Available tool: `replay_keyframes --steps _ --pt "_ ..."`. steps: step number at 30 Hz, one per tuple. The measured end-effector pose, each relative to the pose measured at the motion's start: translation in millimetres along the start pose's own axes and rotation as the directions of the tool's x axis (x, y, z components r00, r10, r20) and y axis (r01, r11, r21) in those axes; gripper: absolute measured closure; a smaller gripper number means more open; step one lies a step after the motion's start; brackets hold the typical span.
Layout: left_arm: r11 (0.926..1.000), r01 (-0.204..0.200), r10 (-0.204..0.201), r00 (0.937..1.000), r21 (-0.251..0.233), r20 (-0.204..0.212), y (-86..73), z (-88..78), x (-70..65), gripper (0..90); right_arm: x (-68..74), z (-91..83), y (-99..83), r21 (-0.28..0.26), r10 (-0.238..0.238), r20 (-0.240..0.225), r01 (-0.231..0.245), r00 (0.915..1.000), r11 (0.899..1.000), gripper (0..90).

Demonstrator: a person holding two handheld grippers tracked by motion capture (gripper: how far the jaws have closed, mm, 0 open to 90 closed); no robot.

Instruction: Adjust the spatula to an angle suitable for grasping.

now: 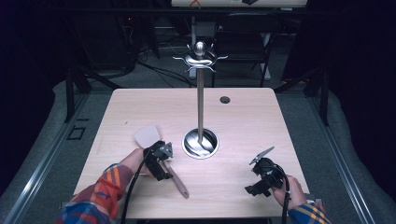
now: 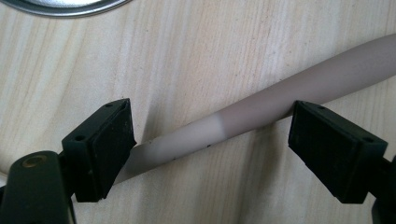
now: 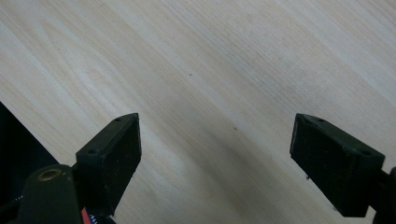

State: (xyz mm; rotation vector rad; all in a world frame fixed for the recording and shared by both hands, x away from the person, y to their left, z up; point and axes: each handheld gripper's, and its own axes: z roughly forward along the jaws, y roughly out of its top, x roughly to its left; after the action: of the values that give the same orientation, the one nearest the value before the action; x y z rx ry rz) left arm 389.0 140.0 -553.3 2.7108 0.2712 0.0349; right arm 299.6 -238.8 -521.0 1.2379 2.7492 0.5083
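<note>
A spatula lies flat on the wooden table [image 1: 243, 130], its pale blade [image 1: 146, 135] pointing away and its brown handle [image 1: 180, 183] towards the front edge. My left gripper [image 1: 159, 161] hangs over the middle of the spatula. In the left gripper view the handle [image 2: 280, 93] runs slantwise across the gap of the left gripper [image 2: 212, 140], whose jaws stand wide on either side and open. My right gripper [image 1: 264, 175] is at the front right, open [image 3: 215, 154] over bare wood with nothing between its jaws.
A metal utensil stand rises at the table's middle, with a round base [image 1: 200, 143], a thin pole and hooks at the top [image 1: 200, 58]. Its rim [image 2: 60, 7] lies just beyond the left gripper. A cable hole [image 1: 225, 99] sits near the far edge.
</note>
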Motion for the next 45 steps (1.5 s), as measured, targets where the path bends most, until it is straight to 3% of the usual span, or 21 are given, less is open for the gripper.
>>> replay_keyframes --steps 5,7,10,16,19,21,27,33,38,42,44,45 --pt "0.9999 -0.012 0.012 0.9997 0.007 0.02 0.0 0.7 2.2 14.3 -0.2 -0.3 -0.3 0.001 -0.002 -0.008 0.002 1.0 1.0 15.8" --pt "0.9997 -0.019 0.019 0.9989 0.014 0.042 0.9 3.6 1.9 9.4 0.3 -0.3 -0.4 -0.003 0.0 -0.006 0.0 1.0 1.0 15.7" --pt "0.9987 -0.03 0.028 0.9988 0.041 0.04 3.3 6.8 1.0 6.4 -0.1 -0.2 -0.8 -0.006 0.003 -0.007 -0.003 1.0 1.0 15.6" --pt "0.9987 -0.043 0.042 0.9982 0.026 0.042 0.1 4.9 1.1 9.2 -0.7 -0.3 -1.3 -0.004 0.005 -0.01 -0.005 0.9999 1.0 15.6" --pt "0.9971 -0.068 0.067 0.9972 0.033 0.034 -0.8 3.8 -0.3 12.4 -0.7 -0.3 -1.5 -0.002 0.006 -0.011 -0.006 0.9999 1.0 15.6" --pt "0.992 -0.11 0.11 0.9939 0.061 0.006 -0.2 4.0 -2.1 14.0 -0.5 -0.4 -1.6 -0.003 0.005 -0.013 -0.005 0.9999 1.0 15.6" --pt "0.9929 -0.1 0.099 0.9949 0.063 0.018 1.6 6.6 -0.4 14.2 0.1 -0.7 -1.4 0.002 0.005 -0.002 -0.005 1.0 1.0 15.6" --pt "0.9926 -0.088 0.087 0.9959 0.084 0.025 4.5 4.9 -3.8 20.2 -0.1 0.7 -1.8 -0.003 0.017 -0.015 -0.018 0.9997 1.0 15.6" --pt "0.9932 -0.085 0.081 0.9952 0.08 0.055 6.3 3.5 -8.5 32.9 -0.3 0.8 -1.9 0.0 0.017 -0.015 -0.017 0.9997 1.0 15.6" --pt "0.995 -0.073 0.07 0.9964 0.068 0.047 5.6 1.7 -10.5 45.3 -2.2 0.0 -1.9 0.021 0.01 -0.004 -0.01 0.9999 1.0 15.6" --pt "0.9952 -0.072 0.069 0.9966 0.066 0.046 5.3 1.6 -11.0 46.6 -2.6 -0.9 -2.0 0.028 0.007 0.016 -0.008 0.9999 1.0 15.6" --pt "0.9949 -0.075 0.072 0.9963 0.068 0.047 5.3 1.2 -11.3 47.8 -2.3 -0.5 -2.4 0.019 0.017 0.003 -0.017 0.9998 1.0 15.6"
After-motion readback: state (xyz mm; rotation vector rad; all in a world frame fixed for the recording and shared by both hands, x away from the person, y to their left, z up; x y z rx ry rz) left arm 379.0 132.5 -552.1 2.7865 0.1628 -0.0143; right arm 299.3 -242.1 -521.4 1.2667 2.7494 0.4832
